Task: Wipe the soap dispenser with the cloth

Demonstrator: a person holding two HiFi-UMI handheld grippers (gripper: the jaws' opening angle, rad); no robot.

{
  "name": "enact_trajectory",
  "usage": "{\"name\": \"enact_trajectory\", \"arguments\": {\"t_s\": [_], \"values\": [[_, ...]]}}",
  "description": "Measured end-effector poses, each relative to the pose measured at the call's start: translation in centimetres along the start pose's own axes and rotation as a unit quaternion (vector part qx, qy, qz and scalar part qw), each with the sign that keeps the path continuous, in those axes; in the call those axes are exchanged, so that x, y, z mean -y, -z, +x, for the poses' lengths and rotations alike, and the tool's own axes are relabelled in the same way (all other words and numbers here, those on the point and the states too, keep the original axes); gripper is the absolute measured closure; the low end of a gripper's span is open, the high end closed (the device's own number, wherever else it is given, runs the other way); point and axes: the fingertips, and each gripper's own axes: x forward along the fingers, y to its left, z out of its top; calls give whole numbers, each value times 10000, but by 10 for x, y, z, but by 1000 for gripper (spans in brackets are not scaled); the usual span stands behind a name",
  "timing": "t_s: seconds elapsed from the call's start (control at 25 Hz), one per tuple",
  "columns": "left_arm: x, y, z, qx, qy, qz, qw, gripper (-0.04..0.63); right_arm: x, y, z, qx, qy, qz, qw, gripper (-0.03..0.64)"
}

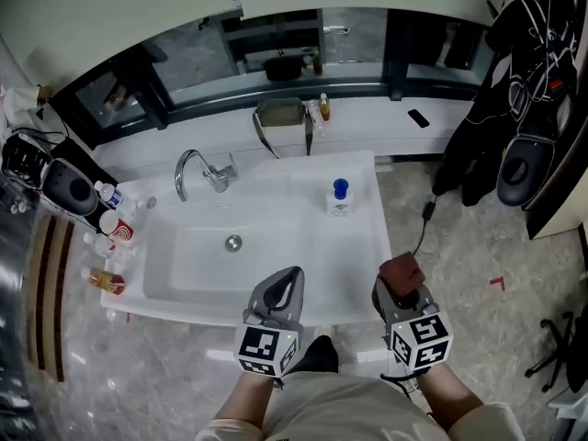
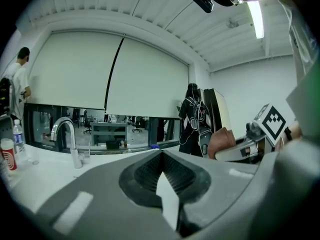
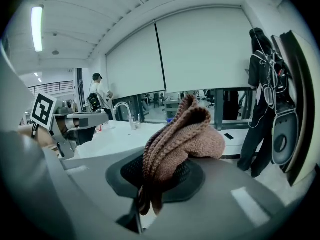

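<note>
The soap dispenser (image 1: pixel 339 197), a small clear bottle with a blue cap, stands on the white sink counter (image 1: pixel 363 246) at its right side. My right gripper (image 1: pixel 401 288) is shut on a brown knitted cloth (image 1: pixel 401 271), held in front of the counter's near right corner, short of the dispenser. In the right gripper view the cloth (image 3: pixel 181 138) bulges up from between the jaws. My left gripper (image 1: pixel 290 277) hovers shut and empty over the counter's front edge. The left gripper view shows its jaws closed together (image 2: pixel 161 156), with the right gripper and cloth (image 2: pixel 223 141) off to the right.
A chrome faucet (image 1: pixel 204 171) and drain (image 1: pixel 233 243) mark the basin. Bottles and a red cup (image 1: pixel 119 231) crowd the counter's left end beside a black appliance (image 1: pixel 70 187). Black jackets (image 1: pixel 524 99) hang at the right. A person (image 2: pixel 18 79) stands at the far left.
</note>
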Motion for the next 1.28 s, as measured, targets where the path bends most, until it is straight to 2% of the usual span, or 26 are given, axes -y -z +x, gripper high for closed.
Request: {"name": "enact_trajectory", "arguments": {"t_s": [0.16, 0.32, 0.44, 0.52, 0.68, 0.84, 1.0, 1.12, 1.28], "values": [[-29, -4, 55, -138, 365, 95, 9992, 595, 20, -23, 56, -67, 104, 75, 9999, 538], [-41, -2, 99, -297, 784, 195, 9963, 595, 39, -26, 92, -260, 207, 223, 9992, 537], [-34, 2, 127, -484, 1499, 194, 9873, 595, 46, -16, 110, -499, 172, 289, 9982, 537], [-30, 0, 144, -528, 1844, 313, 9809, 595, 48, -7, 120, -693, 84, 327, 9970, 537], [-36, -6, 186, -650, 1925, 748, 9763, 595, 45, 10, 145, -1099, -272, 263, 9932, 537], [-39, -9, 224, -738, 1965, 715, 9751, 595, 35, 20, 169, -1391, -690, 37, 9879, 537], [-42, 3, 255, -1076, 2156, 834, 9670, 595, 27, 20, 201, -1510, -1041, 25, 9830, 537], [-39, 9, 267, -1277, 2334, 809, 9606, 595, 14, 22, 219, -1634, -1423, 85, 9762, 537], [-34, 14, 268, -1392, 2554, 709, 9541, 595, -10, 27, 237, -1730, -1791, -86, 9685, 537]]}}
